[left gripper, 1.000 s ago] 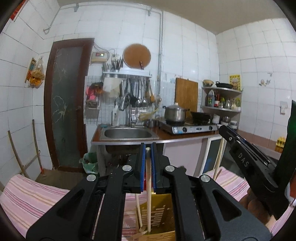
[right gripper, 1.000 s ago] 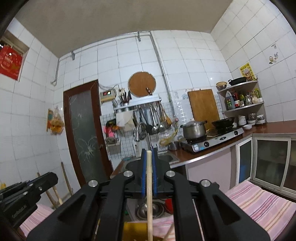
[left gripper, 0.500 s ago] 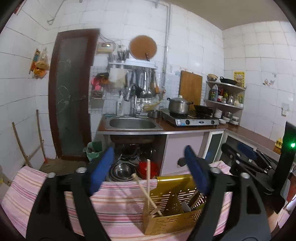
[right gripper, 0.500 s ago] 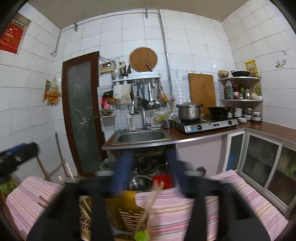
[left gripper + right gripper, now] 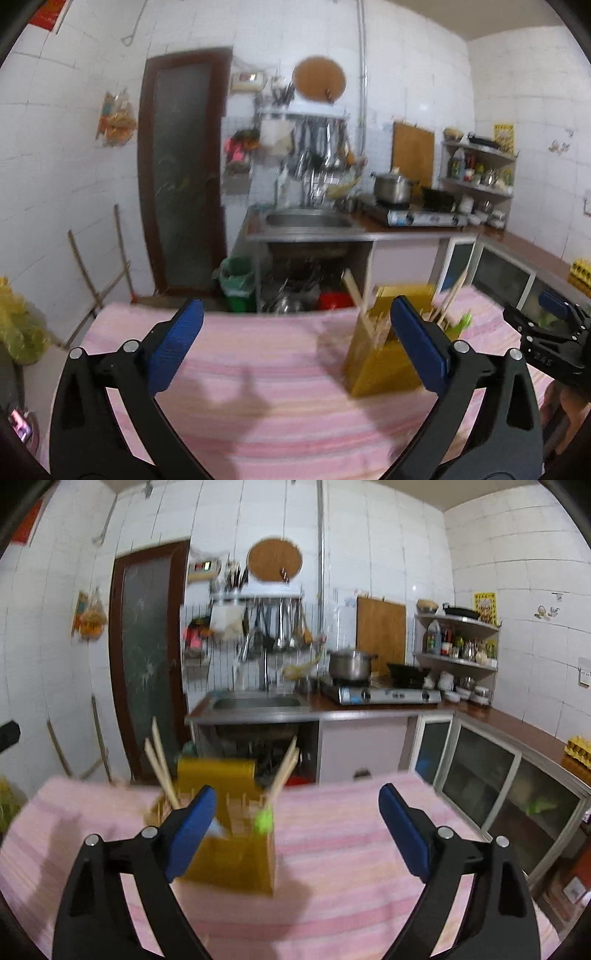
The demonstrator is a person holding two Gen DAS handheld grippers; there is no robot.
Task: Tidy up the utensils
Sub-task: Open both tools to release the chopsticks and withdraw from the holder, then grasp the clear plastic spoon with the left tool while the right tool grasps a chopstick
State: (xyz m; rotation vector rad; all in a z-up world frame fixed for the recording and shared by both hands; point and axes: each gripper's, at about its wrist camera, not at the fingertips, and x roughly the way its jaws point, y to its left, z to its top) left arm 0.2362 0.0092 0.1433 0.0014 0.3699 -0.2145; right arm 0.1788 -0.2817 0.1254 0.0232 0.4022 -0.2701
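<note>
We see both claws released, holding nothing. In the left wrist view our left gripper (image 5: 295, 347) spreads wide across the lower half of the frame, its blue pads (image 5: 177, 343) far apart above the pink striped cloth (image 5: 258, 387). The yellow utensil holder (image 5: 384, 354) stands on the cloth right of centre, partly behind the right-hand pad, with wooden chopsticks (image 5: 356, 295) leaning out of it. The right gripper (image 5: 546, 332) shows at the right edge of this frame.

In the right wrist view our right gripper (image 5: 297, 830) also gapes. The holder (image 5: 229, 849) sits lower left of centre, chopsticks (image 5: 162, 764) slanting up left and another pair (image 5: 284, 768) slanting right; a green item (image 5: 264, 818) is too blurred to name. The sink (image 5: 258, 703) lies behind.
</note>
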